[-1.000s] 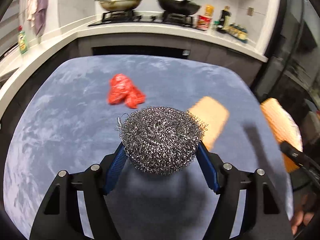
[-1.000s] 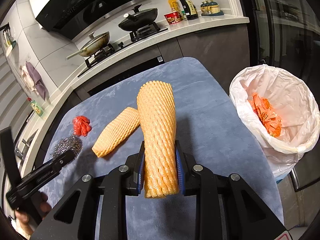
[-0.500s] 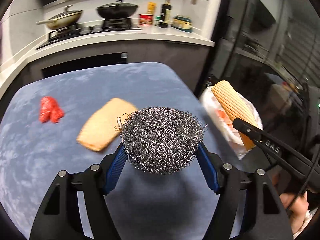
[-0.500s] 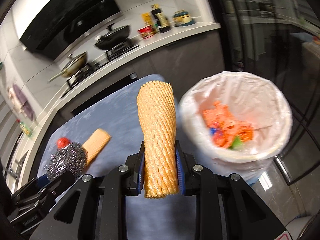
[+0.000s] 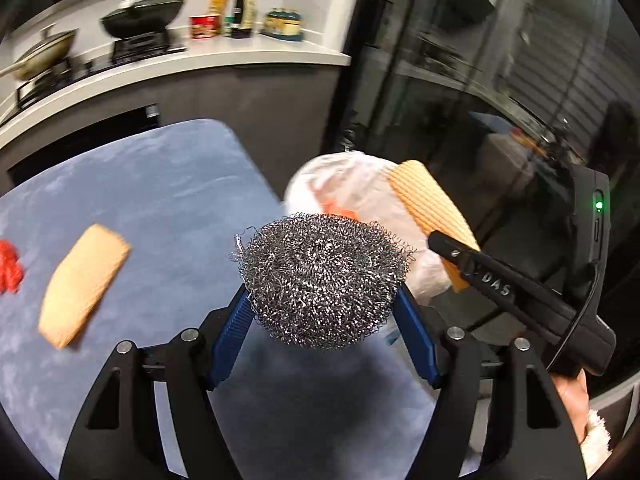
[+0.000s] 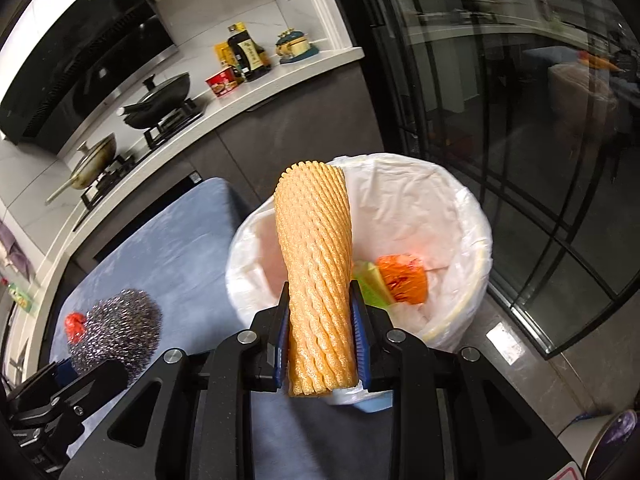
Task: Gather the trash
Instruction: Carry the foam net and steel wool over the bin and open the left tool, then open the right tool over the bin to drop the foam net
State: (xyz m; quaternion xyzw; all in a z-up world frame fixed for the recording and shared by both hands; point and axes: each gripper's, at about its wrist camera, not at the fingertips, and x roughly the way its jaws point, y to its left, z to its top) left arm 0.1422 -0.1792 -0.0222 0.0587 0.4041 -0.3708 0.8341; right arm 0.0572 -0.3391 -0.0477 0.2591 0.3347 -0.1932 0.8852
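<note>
My left gripper [image 5: 324,312] is shut on a steel wool scourer [image 5: 320,276], held above the blue table's right edge; the scourer also shows in the right wrist view [image 6: 116,330]. My right gripper [image 6: 320,332] is shut on an orange foam net sleeve [image 6: 316,268], held upright over the near rim of the white-lined trash bin [image 6: 460,216]. The sleeve [image 5: 432,216] and bin [image 5: 360,184] also show in the left wrist view. A second foam sleeve [image 5: 82,284] and a red wrapper [image 5: 9,266] lie on the table.
The bin holds orange and green scraps [image 6: 396,280]. The blue table [image 5: 168,184] ends just left of the bin. A kitchen counter [image 6: 248,96] with pans and bottles runs behind. Glass doors [image 6: 520,120] stand to the right.
Both grippers have swung right toward the bin, keeping their loads. The foam sleeve is now over the bin's near rim; the scourer has reached the table's right edge.
</note>
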